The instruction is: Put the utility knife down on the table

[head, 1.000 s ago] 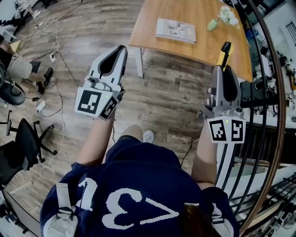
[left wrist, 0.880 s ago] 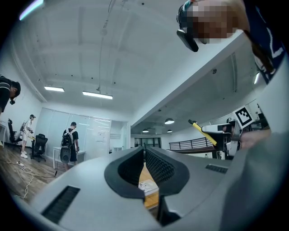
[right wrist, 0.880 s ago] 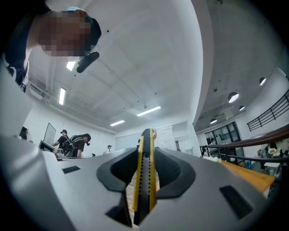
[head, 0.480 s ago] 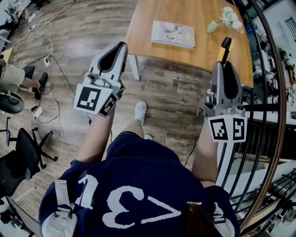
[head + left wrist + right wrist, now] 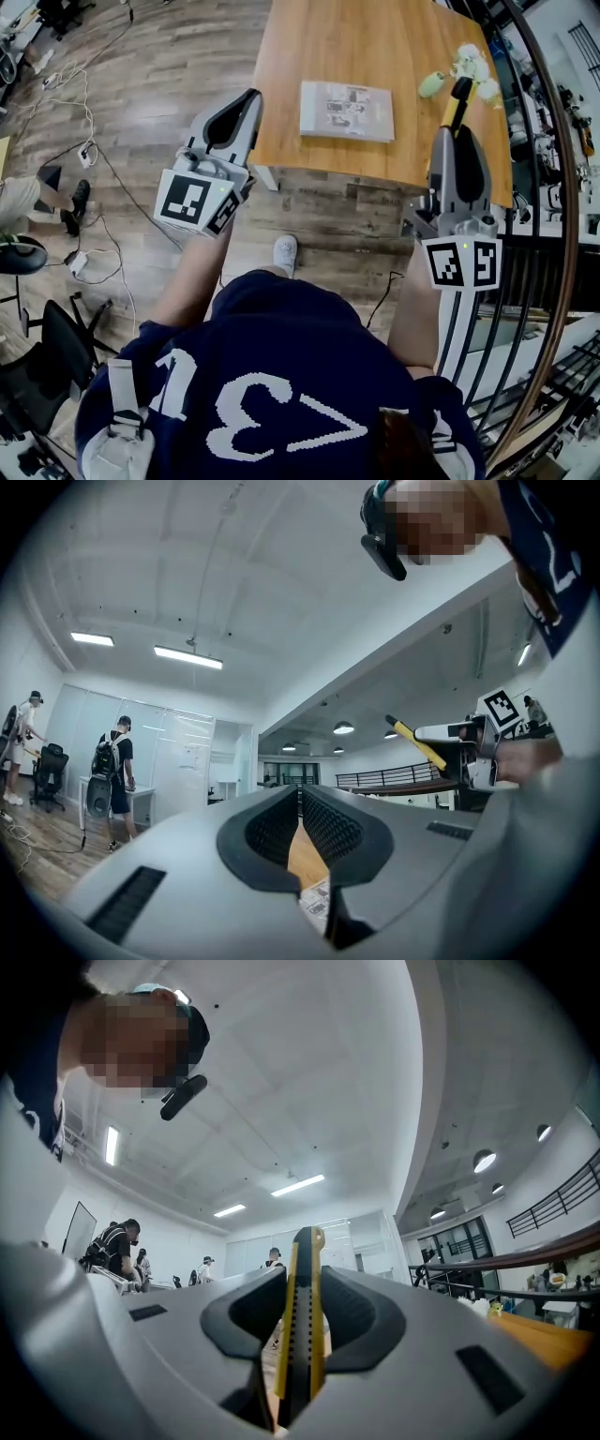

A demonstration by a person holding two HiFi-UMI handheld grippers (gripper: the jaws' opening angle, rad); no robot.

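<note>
- Right gripper (image 5: 455, 131) sits at the right of the head view, its jaws pressed onto the utility knife (image 5: 457, 98), which it holds by the lower part of the body.
- In the right gripper view the utility knife (image 5: 302, 1335) stands upright in the centre of the frame, between the two dark pads of the right gripper (image 5: 302, 1279). Its yellow-and-black body runs past the fingertips.
- In the head view the knife's black end pokes out beyond the gripper towards the top right of the frame. It overlaps the right part of the wooden table (image 5: 319, 37) and is held clear of it, not lying on it.
- Just beside the knife's tip in that view are some pale green and white items (image 5: 466, 67) at the table's right edge.
- A printed booklet (image 5: 347, 110) lies flat on the table, left of the knife and near the table's lower edge.
- Left gripper (image 5: 248, 98) is at centre left, its tips over the table's lower left corner.
- Seen from the left gripper (image 5: 300, 803) itself, the pads meet at the tips with nothing between them. Only a sliver of table and booklet shows in the gap lower down.
- At the right of the left gripper view, the knife (image 5: 417, 742) appears as a slanted yellow bar.
</note>
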